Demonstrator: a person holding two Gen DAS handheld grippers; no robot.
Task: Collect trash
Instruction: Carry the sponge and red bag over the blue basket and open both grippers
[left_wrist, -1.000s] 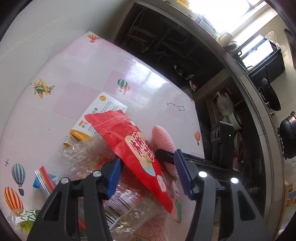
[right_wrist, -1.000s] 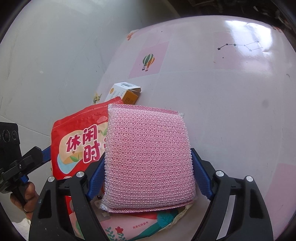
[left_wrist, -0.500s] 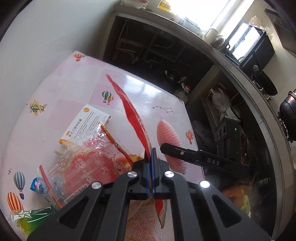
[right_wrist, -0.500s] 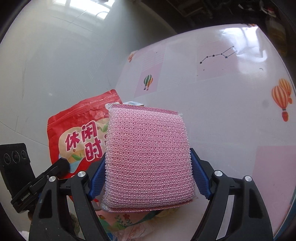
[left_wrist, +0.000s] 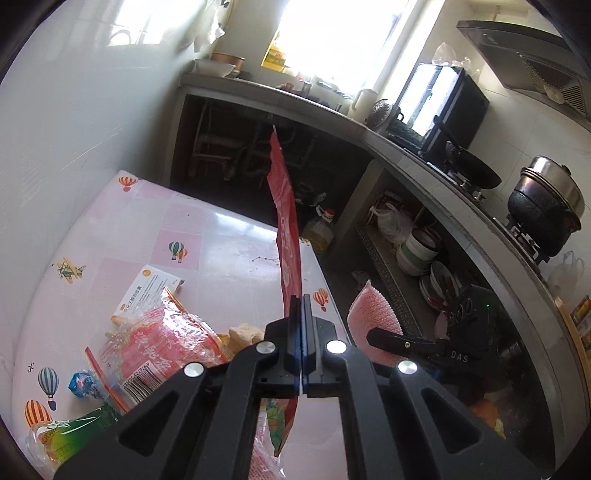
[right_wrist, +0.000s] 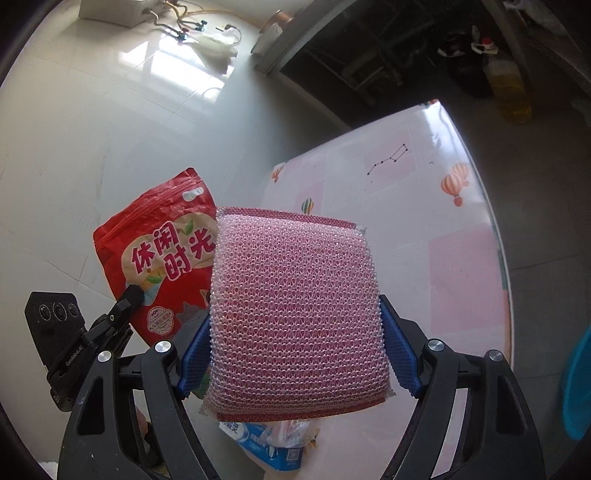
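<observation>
Midway through the cleanup, the left gripper (left_wrist: 302, 306) pinches a red snack pouch (left_wrist: 287, 225) aloft, the right gripper (right_wrist: 295, 354) clamps a pink scouring pad (right_wrist: 295, 314), and several wrappers (left_wrist: 162, 343) litter the table (left_wrist: 221, 236).

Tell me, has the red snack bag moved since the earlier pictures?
Yes. The red snack bag, clamped in the left tool, has risen off the litter on the table; it now stands edge-on against the dark counter opening.

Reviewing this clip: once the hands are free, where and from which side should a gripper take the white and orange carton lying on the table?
Take the white and orange carton across its short width, at the far end that lies bare on the table. Come down from above on that end: the box lies flat, and its near end is tucked under the clear red-printed wrapper, so a low approach would probably snag.
</observation>
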